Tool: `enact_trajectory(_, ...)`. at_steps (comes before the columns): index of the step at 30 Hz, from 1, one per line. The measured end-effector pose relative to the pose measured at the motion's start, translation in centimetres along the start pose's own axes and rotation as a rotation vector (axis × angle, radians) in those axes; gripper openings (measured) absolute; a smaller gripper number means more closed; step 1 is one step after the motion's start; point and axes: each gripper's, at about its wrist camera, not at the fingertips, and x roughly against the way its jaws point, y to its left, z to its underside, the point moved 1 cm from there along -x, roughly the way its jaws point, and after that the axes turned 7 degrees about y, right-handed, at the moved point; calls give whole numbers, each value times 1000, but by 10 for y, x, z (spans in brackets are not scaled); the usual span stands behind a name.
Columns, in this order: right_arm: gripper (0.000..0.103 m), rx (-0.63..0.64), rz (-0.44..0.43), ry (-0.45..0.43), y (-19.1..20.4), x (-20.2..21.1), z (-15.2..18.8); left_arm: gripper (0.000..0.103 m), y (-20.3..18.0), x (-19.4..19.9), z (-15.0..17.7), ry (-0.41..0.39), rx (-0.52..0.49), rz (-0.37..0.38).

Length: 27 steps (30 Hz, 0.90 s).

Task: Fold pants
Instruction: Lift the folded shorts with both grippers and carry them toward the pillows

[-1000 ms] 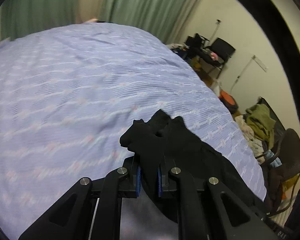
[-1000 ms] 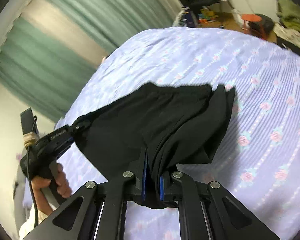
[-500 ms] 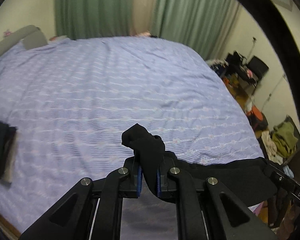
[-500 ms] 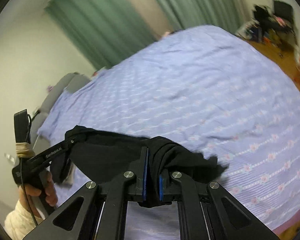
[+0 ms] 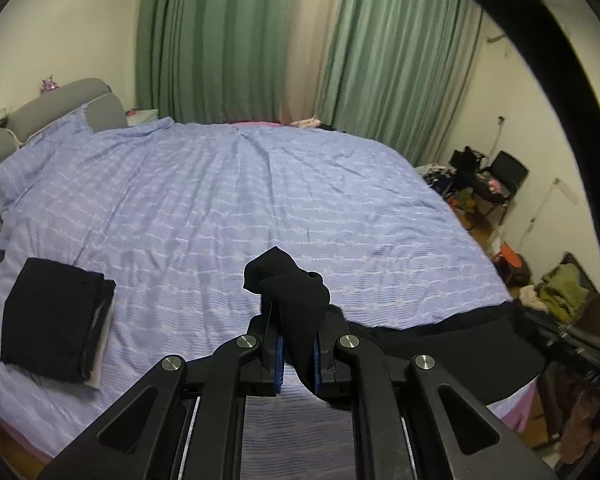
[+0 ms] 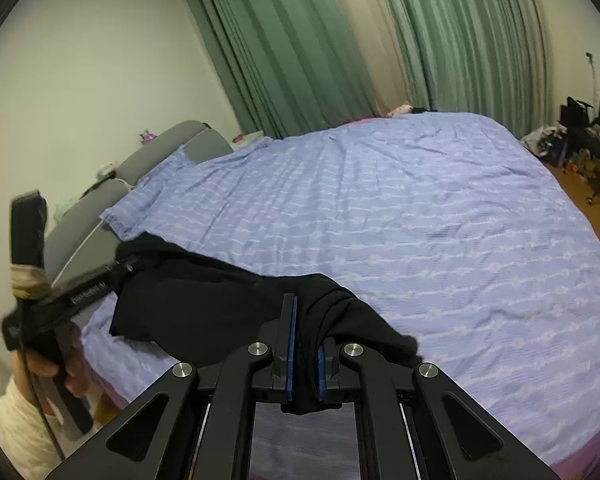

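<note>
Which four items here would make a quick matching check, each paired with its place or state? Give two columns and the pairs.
Things:
1. black pants
2. folded black stack
3. curtains
4. grey headboard

Places or states:
A. hanging green behind the far side of the bed
B. pinched at two points, stretched between the left gripper and right gripper
C. lying flat on the blue bedspread, near its left edge in the left wrist view
D. standing at the bed's left end, by the wall

Pairs: 1-B, 2-C, 3-A, 4-D
</note>
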Motion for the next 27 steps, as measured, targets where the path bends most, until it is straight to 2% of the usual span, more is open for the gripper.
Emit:
enact_trajectory(2, 8, -33, -4, -17, 27, -4, 4, 12, 20, 12, -1, -4, -16, -1)
enact_trajectory(7, 8, -68, -51, -11, 86, -19, 3, 11, 82, 38, 6, 2, 52, 12)
enact_trajectory(11, 8, 4, -99, 24, 126, -34, 0, 11, 136, 59, 23, -10, 171, 4)
enact_trajectory(15, 8, 64, -187, 64, 156, -52, -2, 12, 179, 73, 39, -21, 273, -49)
enact_trajectory(19, 8, 121, -244, 104, 192, -73, -2, 11, 221, 83, 50, -38, 341, -81)
enact_trajectory(21, 8, 136, -266, 117, 212, -80, -3, 11, 247, 91, 50, -50, 377, -73)
enact_trajectory(23, 8, 161, -273, 111, 237, -84, -3, 11, 271, 97, 50, -65, 381, -60)
enact_trajectory(27, 8, 171, -263, 68, 287, -95, -3, 12, 317, 102, 38, -83, 324, -42)
